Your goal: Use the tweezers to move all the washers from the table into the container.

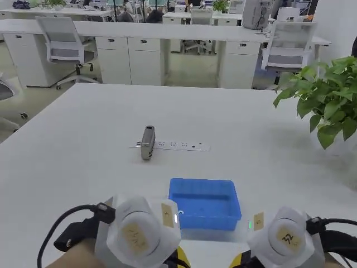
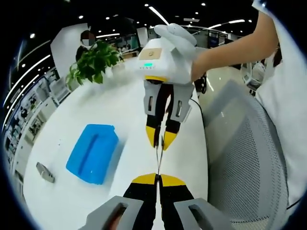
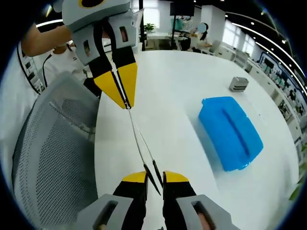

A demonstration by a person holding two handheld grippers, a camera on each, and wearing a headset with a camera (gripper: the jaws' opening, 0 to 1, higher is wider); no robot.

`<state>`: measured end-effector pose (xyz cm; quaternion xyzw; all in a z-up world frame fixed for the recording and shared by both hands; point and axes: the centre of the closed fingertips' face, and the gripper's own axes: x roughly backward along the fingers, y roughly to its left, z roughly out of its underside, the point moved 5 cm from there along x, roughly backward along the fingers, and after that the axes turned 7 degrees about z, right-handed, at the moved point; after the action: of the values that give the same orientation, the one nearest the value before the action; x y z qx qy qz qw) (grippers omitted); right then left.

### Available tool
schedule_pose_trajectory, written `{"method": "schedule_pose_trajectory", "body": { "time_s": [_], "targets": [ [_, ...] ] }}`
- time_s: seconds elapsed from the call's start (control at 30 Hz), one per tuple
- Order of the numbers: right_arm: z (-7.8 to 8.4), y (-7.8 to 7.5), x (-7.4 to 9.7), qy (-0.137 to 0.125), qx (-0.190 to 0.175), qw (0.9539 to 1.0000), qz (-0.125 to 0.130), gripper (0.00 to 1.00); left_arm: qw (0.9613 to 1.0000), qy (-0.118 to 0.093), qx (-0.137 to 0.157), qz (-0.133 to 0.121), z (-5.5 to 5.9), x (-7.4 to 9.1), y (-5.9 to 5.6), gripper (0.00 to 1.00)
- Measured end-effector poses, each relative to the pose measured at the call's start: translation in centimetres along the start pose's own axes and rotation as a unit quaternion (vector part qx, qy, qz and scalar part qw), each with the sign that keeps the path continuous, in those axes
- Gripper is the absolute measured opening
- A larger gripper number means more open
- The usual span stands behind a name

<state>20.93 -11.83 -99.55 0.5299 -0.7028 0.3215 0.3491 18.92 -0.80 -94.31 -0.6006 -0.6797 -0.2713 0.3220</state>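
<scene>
Thin metal tweezers [image 3: 136, 134] span the gap between my two grippers above the table's near edge. My left gripper [image 2: 156, 179] is shut on their joined end. My right gripper [image 3: 154, 178] faces it, its jaws a narrow gap apart on either side of the tweezers' two prongs. The blue container [image 1: 204, 204] sits on the white table [image 1: 83, 162] just beyond the grippers. Farther out lies a white strip [image 1: 173, 145] with several small dark spots, too small to identify as washers.
A small grey metal block [image 1: 148, 142] stands at the strip's left end. A leafy plant [image 1: 329, 95] overhangs the table's right side. A grey mesh chair [image 3: 53, 139] is close beside the grippers. Desks and office chairs [image 1: 61, 44] stand behind.
</scene>
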Motion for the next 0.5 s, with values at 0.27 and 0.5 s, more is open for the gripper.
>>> {"method": "schedule_pose_trajectory", "body": {
  "time_s": [0.27, 0.5],
  "targets": [
    [1.5, -0.4, -1.6, 0.016, -0.008, 0.9997, 0.017, 0.08, 0.9998, 0.017, 0.006, 0.006, 1.1, -2.2, 0.6, 0.0],
    [2.3, -0.5, -2.6, 0.028, -0.026, 0.9987, 0.033, 0.1, 0.9994, 0.031, 0.001, 0.015, 1.6, -3.3, 1.2, 0.0]
  ]
}}
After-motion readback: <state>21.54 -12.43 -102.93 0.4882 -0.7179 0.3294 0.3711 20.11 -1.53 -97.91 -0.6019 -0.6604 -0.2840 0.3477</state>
